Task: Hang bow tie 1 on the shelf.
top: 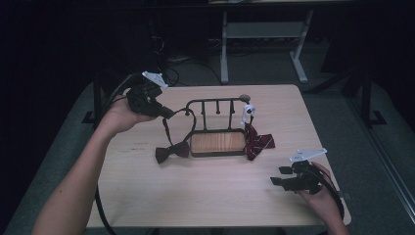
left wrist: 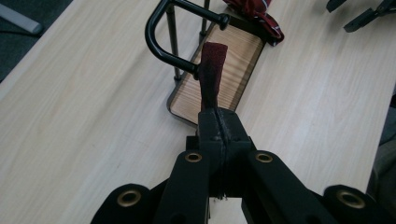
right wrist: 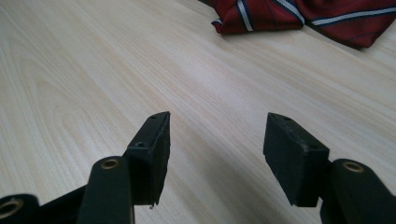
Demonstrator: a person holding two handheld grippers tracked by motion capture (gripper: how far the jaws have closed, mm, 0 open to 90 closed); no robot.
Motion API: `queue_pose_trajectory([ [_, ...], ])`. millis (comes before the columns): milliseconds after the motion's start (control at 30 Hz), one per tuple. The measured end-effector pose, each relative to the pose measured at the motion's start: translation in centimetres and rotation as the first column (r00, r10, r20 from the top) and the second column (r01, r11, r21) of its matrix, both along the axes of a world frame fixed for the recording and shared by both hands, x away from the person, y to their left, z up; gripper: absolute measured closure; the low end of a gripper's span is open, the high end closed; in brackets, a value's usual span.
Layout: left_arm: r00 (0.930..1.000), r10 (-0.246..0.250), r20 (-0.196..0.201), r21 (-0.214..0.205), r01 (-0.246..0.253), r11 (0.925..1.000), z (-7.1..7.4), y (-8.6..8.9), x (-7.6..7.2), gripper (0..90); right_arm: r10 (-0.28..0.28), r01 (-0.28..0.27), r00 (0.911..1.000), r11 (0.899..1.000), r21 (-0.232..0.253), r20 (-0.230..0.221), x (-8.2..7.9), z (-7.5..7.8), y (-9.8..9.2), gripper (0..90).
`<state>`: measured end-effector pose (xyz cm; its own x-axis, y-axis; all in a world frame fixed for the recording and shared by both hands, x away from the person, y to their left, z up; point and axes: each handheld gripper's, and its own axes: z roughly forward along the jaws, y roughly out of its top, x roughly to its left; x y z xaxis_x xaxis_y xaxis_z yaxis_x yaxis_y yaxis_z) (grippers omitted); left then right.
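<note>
The left gripper (left wrist: 218,122) pinches the dark red bow tie's strap (left wrist: 211,74) by the black metal rack (top: 217,128), mid-desk. The right gripper (right wrist: 215,154) is wide open, holding nothing, near the red striped bow tie (right wrist: 299,16). I can't read any writing.

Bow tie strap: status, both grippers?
Left gripper shut on the strap of the dark bow tie, beside the rack. Right gripper open, empty. Striped tie clear.

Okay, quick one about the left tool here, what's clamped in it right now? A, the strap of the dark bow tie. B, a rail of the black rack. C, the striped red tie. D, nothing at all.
A: in the left gripper view the left tool is closed on the dark red strap, which runs over the black rack.
</note>
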<state>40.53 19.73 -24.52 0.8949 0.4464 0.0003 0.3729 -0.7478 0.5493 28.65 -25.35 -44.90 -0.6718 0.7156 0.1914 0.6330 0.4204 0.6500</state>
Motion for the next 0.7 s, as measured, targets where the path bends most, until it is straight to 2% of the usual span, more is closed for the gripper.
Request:
queue_pose_trajectory([
  [133,1.0000,0.004,-0.002,0.014,-0.004,0.9999,0.1,-0.2,0.6,89.8,-0.008,0.008,1.0000,1.000,0.004,0.004,0.0,0.0,-0.1,41.0],
  [400,0.9996,0.026,-0.010,0.009,-0.026,0.9996,0.4,-0.2,1.5,89.8,-0.015,0.015,0.9999,1.000,0.010,0.003,0.0,0.0,-0.4,40.8],
  [433,0.9995,0.030,-0.011,0.019,-0.030,0.9994,0.4,-0.2,1.7,89.8,-0.015,0.015,0.9999,1.000,0.011,0.003,0.0,0.0,-0.4,40.8],
  [633,0.9985,0.051,-0.018,0.027,-0.051,0.9984,0.2,-0.1,2.3,89.8,-0.016,0.016,0.9999,1.000,0.015,-0.002,0.0,0.0,-0.6,40.8],
  [700,0.9976,0.067,-0.018,0.035,-0.066,0.9972,-0.1,-0.1,2.6,89.8,-0.012,0.012,0.9999,1.000,0.021,0.012,0.1,0.0,-0.7,40.8],
])
